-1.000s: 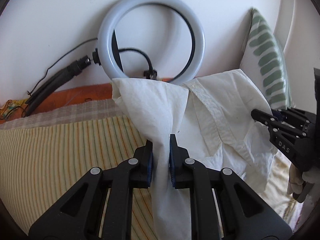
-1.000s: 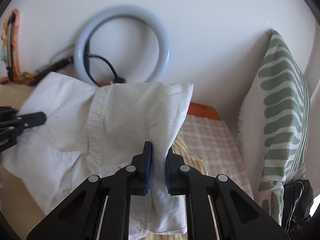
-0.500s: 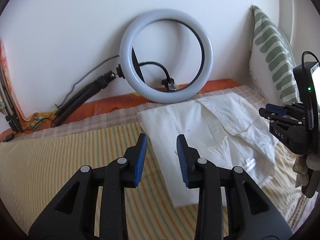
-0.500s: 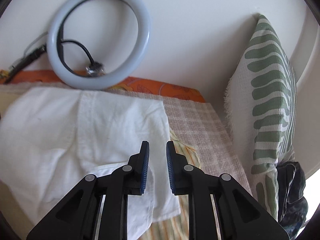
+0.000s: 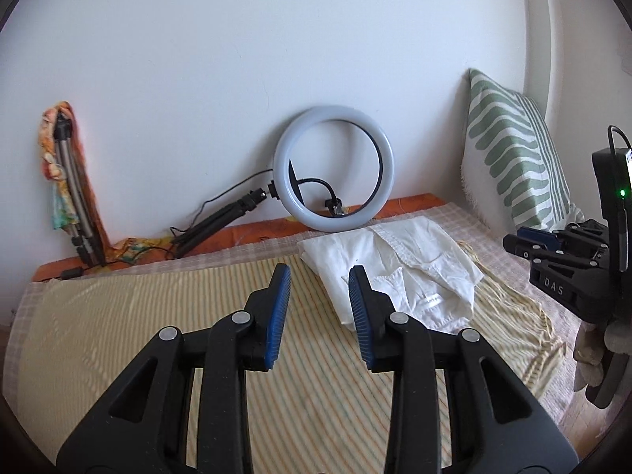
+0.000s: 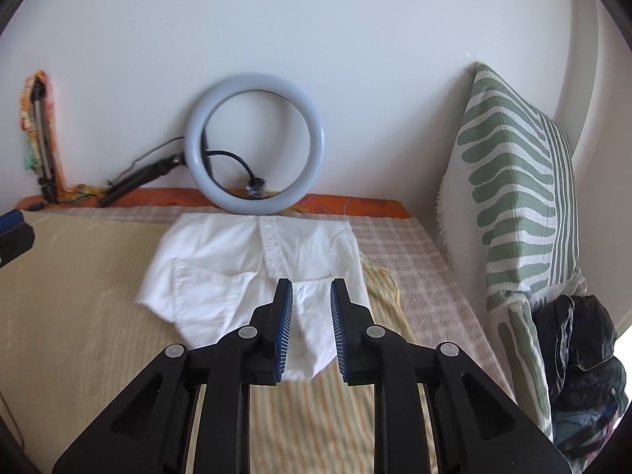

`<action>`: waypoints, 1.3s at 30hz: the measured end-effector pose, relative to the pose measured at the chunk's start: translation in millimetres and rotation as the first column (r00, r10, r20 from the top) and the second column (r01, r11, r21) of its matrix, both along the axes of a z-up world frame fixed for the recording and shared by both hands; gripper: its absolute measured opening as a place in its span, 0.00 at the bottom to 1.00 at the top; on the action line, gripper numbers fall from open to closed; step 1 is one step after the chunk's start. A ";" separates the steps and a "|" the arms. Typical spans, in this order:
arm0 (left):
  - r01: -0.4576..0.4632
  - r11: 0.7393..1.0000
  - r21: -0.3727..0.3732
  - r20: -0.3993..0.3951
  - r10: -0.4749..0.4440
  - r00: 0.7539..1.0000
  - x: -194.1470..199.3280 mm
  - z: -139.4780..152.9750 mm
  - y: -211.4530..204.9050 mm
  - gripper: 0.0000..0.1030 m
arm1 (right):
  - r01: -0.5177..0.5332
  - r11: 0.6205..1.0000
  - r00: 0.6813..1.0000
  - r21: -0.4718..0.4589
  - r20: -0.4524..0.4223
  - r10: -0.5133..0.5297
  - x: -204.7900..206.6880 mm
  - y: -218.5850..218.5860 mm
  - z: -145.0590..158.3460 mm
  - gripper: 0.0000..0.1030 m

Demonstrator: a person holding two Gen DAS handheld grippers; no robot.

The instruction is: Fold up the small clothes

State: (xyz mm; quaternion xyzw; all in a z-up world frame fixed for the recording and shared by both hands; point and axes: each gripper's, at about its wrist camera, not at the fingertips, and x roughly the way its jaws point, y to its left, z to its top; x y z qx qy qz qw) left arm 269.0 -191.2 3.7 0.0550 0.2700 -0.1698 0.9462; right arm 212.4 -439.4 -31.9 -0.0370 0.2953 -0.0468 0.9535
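A small white garment [image 5: 399, 272] lies folded on the striped bed cover [image 5: 158, 316], near the wall; it also shows in the right wrist view [image 6: 252, 272]. My left gripper [image 5: 319, 276] is open and empty, held above the cover to the left of the garment. My right gripper [image 6: 312, 290] is open and empty, above the garment's near edge. The right gripper also shows at the right edge of the left wrist view [image 5: 513, 241].
A ring light [image 5: 333, 173] on a folded tripod leans against the wall behind the garment. A green-patterned pillow [image 6: 517, 205] stands at the right. Dark clothes [image 6: 584, 363] lie below it. A second tripod with a colourful cloth [image 5: 67, 181] leans at the far left.
Both grippers let go of the white garment, which now lies flat on the bed. Both have opened and pulled back and up from it.
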 end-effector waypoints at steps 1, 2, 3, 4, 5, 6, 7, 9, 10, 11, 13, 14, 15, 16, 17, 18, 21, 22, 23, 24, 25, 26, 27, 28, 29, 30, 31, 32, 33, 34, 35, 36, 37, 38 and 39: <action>0.001 1.000 -0.002 0.004 -0.001 1.000 -10.0 4.5 4.5 0.31 | -0.004 1.000 1.000 -0.003 0.005 0.004 -11.0 5.7 3.3 0.17; 0.001 1.000 0.001 0.008 -0.001 1.000 -20.9 8.3 8.8 0.31 | -0.009 1.000 1.000 -0.004 0.013 0.009 -21.6 10.4 6.1 0.17; 0.002 1.000 0.006 0.010 -0.002 1.000 -29.2 10.7 12.2 0.31 | -0.013 1.000 1.000 -0.001 0.020 0.013 -30.9 14.4 8.0 0.17; 0.002 1.000 0.009 0.015 -0.002 1.000 -39.8 13.2 16.2 0.31 | -0.017 1.000 0.999 0.007 0.027 0.016 -42.1 19.0 10.4 0.17; 0.003 1.000 0.013 0.018 -0.003 1.000 -50.2 15.2 20.0 0.31 | -0.020 1.000 0.999 0.013 0.030 0.020 -48.8 21.1 11.3 0.18; 0.002 1.000 0.008 0.024 -0.002 1.000 -58.1 16.3 22.8 0.31 | -0.025 0.999 0.999 0.023 0.031 0.025 -60.5 24.8 12.1 0.18; 0.001 1.000 0.004 0.025 -0.001 1.000 -67.7 17.3 26.8 0.31 | -0.026 0.999 0.999 0.026 0.034 0.025 -68.3 27.4 12.4 0.19; -0.007 1.000 -0.013 0.022 0.007 1.000 -88.0 18.2 35.2 0.31 | -0.026 0.999 0.999 0.018 0.038 0.026 -87.9 36.3 11.8 0.25; -0.008 1.000 -0.016 0.020 0.008 1.000 -96.1 17.9 37.7 0.31 | -0.028 0.999 0.999 0.019 0.040 0.027 -94.2 37.9 11.6 0.26; -0.007 1.000 -0.012 0.025 0.007 1.000 -105.4 17.2 39.9 0.31 | -0.036 0.999 0.999 0.030 0.040 0.035 -103.1 41.0 10.8 0.27; 0.000 1.000 -0.004 0.036 0.001 0.999 -122.5 14.7 43.2 0.31 | -0.046 0.998 0.998 0.047 0.042 0.044 -114.9 44.1 10.0 0.27; 0.000 1.000 -0.003 0.042 0.000 0.999 -129.4 13.1 44.4 0.31 | -0.045 0.998 0.998 0.050 0.047 0.043 -121.1 45.7 9.8 0.27; 0.004 1.000 0.001 0.048 -0.004 0.999 -135.7 11.4 44.7 0.31 | -0.042 0.998 0.998 0.045 0.052 0.040 -125.4 46.6 9.5 0.28; 0.005 1.000 0.005 0.053 -0.005 0.999 -141.6 9.0 44.9 0.31 | -0.039 0.998 0.998 0.039 0.056 0.037 -129.3 48.1 9.1 0.28; 0.009 1.000 0.005 0.051 -0.009 0.999 -146.1 6.2 45.0 0.31 | -0.032 0.999 0.998 0.037 0.062 0.030 -133.9 48.7 7.8 0.31; 0.012 1.000 0.004 0.045 -0.013 0.999 -149.0 3.5 44.9 0.31 | -0.029 0.998 0.997 0.047 0.066 0.026 -136.0 47.5 6.6 0.33; 0.028 1.000 0.001 0.021 -0.028 0.999 -152.5 -1.4 44.5 0.31 | -0.019 0.996 0.998 0.091 0.068 0.013 -140.8 42.6 3.4 0.34; 0.026 1.000 0.002 0.024 -0.026 0.999 -155.0 -2.3 44.8 0.32 | -0.013 0.996 0.997 0.094 0.071 0.006 -144.0 42.4 2.6 0.35; 0.026 1.000 0.001 0.027 -0.026 0.999 -157.3 -3.2 45.5 0.39 | -0.006 0.995 0.997 0.095 0.078 -0.001 -144.6 40.8 1.5 0.40; 0.024 1.000 -0.001 0.030 -0.024 0.999 -158.2 -3.9 46.5 0.48 | 0.001 0.996 0.996 0.092 0.085 -0.009 -146.1 39.9 0.1 0.47; 0.023 1.000 -0.001 0.035 -0.023 0.999 -159.5 -4.6 47.4 0.52 | 0.009 0.996 0.996 0.088 0.089 -0.017 -148.9 40.6 -0.8 0.49; 0.023 1.000 0.001 0.035 -0.024 0.999 -160.5 -5.2 48.3 0.59 | 0.015 0.996 0.996 0.083 0.092 -0.023 -149.4 40.5 -2.2 0.54; 0.024 1.000 0.004 0.037 -0.024 0.999 -161.0 -5.7 48.8 0.62 | 0.016 0.997 0.995 0.077 0.093 -0.023 -149.6 40.6 -3.9 0.57; 0.023 1.000 0.010 0.042 -0.023 0.999 -162.0 -6.2 48.9 0.65 | 0.014 0.997 0.995 0.074 0.093 -0.021 -148.8 40.4 -5.2 0.59; 0.023 1.000 0.017 0.049 -0.024 0.999 -162.7 -6.9 49.1 0.72 | 0.014 0.997 0.996 0.072 0.092 -0.020 -147.9 40.2 -6.6 0.65; 0.023 1.000 0.021 0.053 -0.024 0.998 -163.1 -7.4 49.2 0.76 | 0.017 0.997 0.995 0.070 0.093 -0.024 -147.5 40.2 -7.6 0.70; 0.024 0.999 0.023 0.057 -0.025 0.998 -163.9 -8.2 49.8 0.82 | 0.026 0.997 0.995 0.069 0.098 -0.033 -149.5 40.7 -8.7 0.73; 0.027 0.999 0.023 0.058 -0.028 0.998 -164.8 -9.1 50.3 0.85 | 0.031 0.997 0.994 0.066 0.103 -0.038 -149.6 40.7 -9.0 0.79; 0.030 0.999 0.025 0.058 -0.031 0.998 -165.1 -9.7 50.4 0.89 | 0.037 0.997 0.993 0.062 0.113 -0.044 -149.3 40.8 -9.1 0.80; 0.029 0.999 0.030 0.058 -0.031 0.998 -165.2 -10.3 50.3 0.91 | 0.041 0.997 0.992 0.059 0.117 -0.048 -149.5 41.0 -9.2 0.80; 0.026 0.999 0.040 0.060 -0.028 0.998 -164.9 -10.9 49.7 0.97 | 0.043 0.998 0.992 0.054 0.119 -0.049 -149.2 41.7 -9.4 0.80; 0.023 0.999 0.048 0.062 -0.026 0.998 -164.9 -11.4 49.2 0.99 | 0.041 0.998 0.992 0.050 0.118 -0.047 -147.7 42.5 -9.9 0.81; 0.022 0.998 0.059 0.062 -0.026 0.998 -164.9 -12.2 48.2 1.00 | 0.040 0.998 0.992 0.049 0.114 -0.045 -146.0 43.0 -10.8 0.81; 0.020 0.997 0.068 0.057 -0.024 0.998 -164.7 -13.0 47.3 1.00 | 0.038 0.998 0.993 0.051 0.107 -0.043 -144.0 43.9 -12.2 0.81; 0.016 0.997 0.078 0.052 -0.020 0.998 -164.9 -14.1 45.6 1.00 | 0.036 0.998 0.994 0.055 0.102 -0.042 -142.6 44.2 -13.2 0.81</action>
